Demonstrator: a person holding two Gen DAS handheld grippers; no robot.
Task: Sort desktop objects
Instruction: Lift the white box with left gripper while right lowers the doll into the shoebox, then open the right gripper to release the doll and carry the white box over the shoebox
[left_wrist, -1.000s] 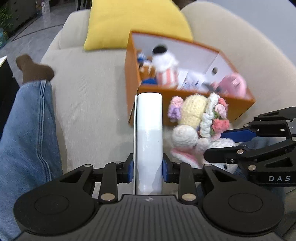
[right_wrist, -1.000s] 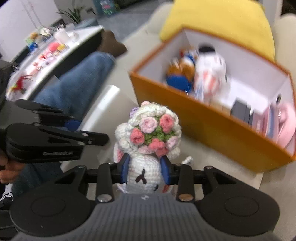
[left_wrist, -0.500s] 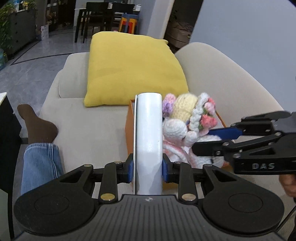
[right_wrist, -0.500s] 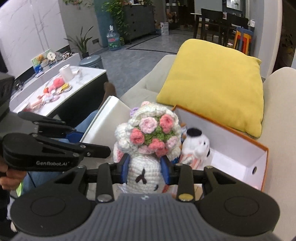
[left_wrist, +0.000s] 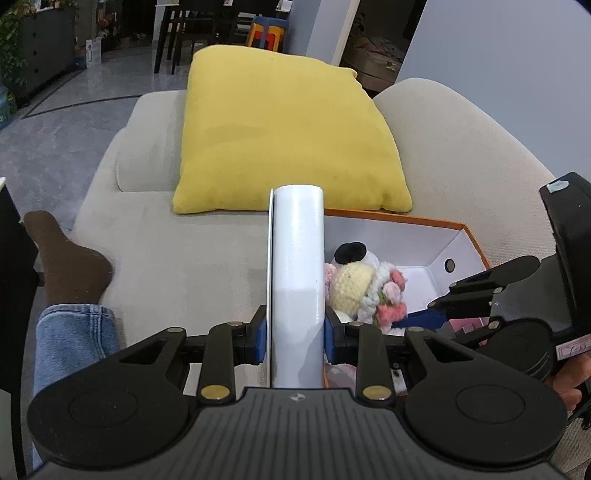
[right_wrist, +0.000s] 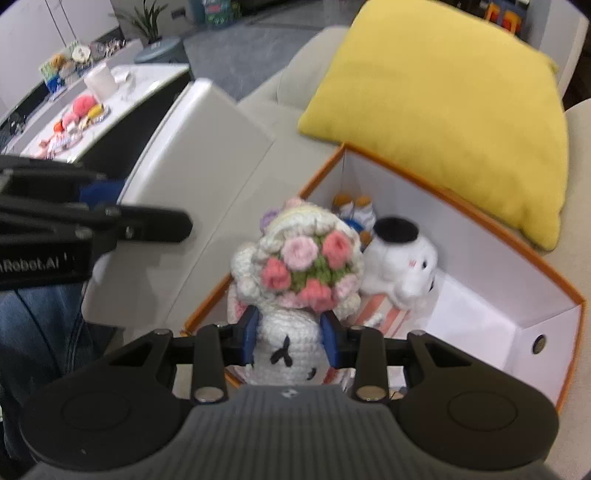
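Observation:
My left gripper (left_wrist: 295, 338) is shut on a flat white box (left_wrist: 297, 280), held on edge beside the orange storage box (left_wrist: 436, 221). My right gripper (right_wrist: 290, 339) is shut on a crocheted white doll with a pink flower bouquet (right_wrist: 308, 269), which hangs over the left end of the orange storage box (right_wrist: 447, 192). The doll (left_wrist: 364, 290) shows in the left wrist view too, with the right gripper (left_wrist: 424, 319) behind it. The left gripper (right_wrist: 122, 218) and its white box (right_wrist: 195, 147) appear to the left in the right wrist view. A white plush with a black cap (right_wrist: 404, 258) lies inside the box.
The orange box sits on a beige sofa (left_wrist: 177, 251) in front of a yellow cushion (left_wrist: 288, 136). A person's jeans leg (left_wrist: 70, 339) and brown sock (left_wrist: 70, 266) rest on the sofa at left. A white low table (right_wrist: 92, 107) with small items stands beyond.
Both grippers moved with their loads toward the orange box. The doll now hangs over the box's inside, and the white box stands at its near left side.

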